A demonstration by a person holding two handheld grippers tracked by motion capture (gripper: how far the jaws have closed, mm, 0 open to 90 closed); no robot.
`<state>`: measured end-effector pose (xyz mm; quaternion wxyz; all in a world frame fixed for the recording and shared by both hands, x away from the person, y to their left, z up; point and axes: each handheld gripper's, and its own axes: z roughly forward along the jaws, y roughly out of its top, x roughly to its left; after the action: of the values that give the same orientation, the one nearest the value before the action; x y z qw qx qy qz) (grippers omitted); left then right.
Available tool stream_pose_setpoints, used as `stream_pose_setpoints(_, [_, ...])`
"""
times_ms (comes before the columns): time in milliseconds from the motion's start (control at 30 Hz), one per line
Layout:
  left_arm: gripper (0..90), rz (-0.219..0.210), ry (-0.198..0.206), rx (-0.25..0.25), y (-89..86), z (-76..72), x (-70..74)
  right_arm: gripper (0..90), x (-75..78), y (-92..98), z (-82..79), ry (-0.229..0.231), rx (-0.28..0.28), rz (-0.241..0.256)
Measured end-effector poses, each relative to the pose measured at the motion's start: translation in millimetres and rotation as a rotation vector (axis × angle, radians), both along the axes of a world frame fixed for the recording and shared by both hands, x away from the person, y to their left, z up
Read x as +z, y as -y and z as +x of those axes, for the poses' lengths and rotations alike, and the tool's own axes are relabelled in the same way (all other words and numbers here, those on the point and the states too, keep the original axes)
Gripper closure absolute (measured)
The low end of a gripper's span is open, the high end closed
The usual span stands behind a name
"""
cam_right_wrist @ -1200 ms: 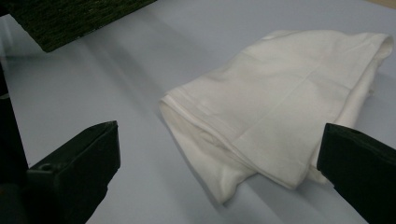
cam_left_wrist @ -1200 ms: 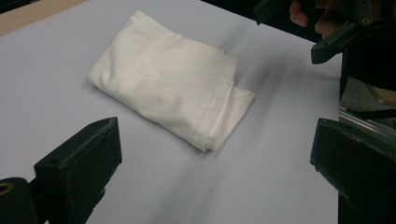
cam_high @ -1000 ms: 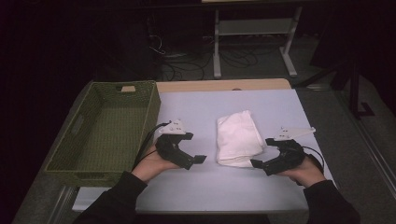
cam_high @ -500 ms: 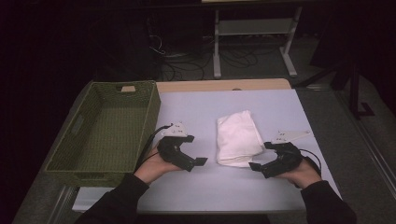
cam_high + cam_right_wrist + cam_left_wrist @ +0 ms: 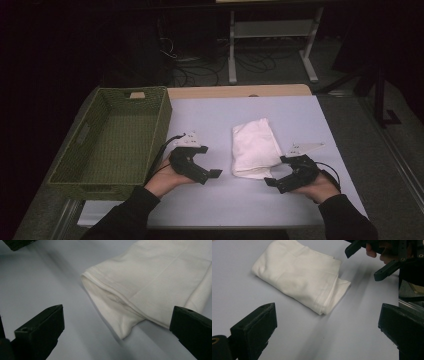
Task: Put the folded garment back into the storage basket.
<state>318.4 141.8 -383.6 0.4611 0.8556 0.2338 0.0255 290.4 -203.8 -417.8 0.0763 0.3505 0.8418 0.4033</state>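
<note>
Two grippers flank the folded white cloth [image 5: 255, 148] lying mid-tabletop [image 5: 300, 107]. Your right gripper [image 5: 281, 171], jaws apart, has drawn closer to its near corner; your left gripper [image 5: 208, 160] waits, jaws apart. A grasp looks imminent.

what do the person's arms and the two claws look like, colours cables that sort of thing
Both forearms wear dark long sleeves. The left claw and right claw are black, each with two blocky, angular fingers. A pale grey three-cornered plate with small holes tops each one. A thin black cable loops back from each.
</note>
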Motion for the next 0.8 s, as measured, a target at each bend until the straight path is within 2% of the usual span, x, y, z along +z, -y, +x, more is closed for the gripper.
stream_pose_setpoints(433, [1.3,0.002,-0.008,0.0,0.9,0.6,-3.0,0.0,-10.2,-3.5,3.6,-0.019,-0.007,-0.025])
stream_pose_setpoints(567, [1.3,0.003,-0.008,0.001,0.7,0.7,-3.7,0.0,-16.9,-5.6,4.3,-0.043,-0.005,-0.034])
stream_pose_setpoints(800, [1.3,0.007,-0.009,0.004,1.1,1.1,-4.8,0.0,-21.3,-9.0,5.5,-0.046,0.002,-0.043])
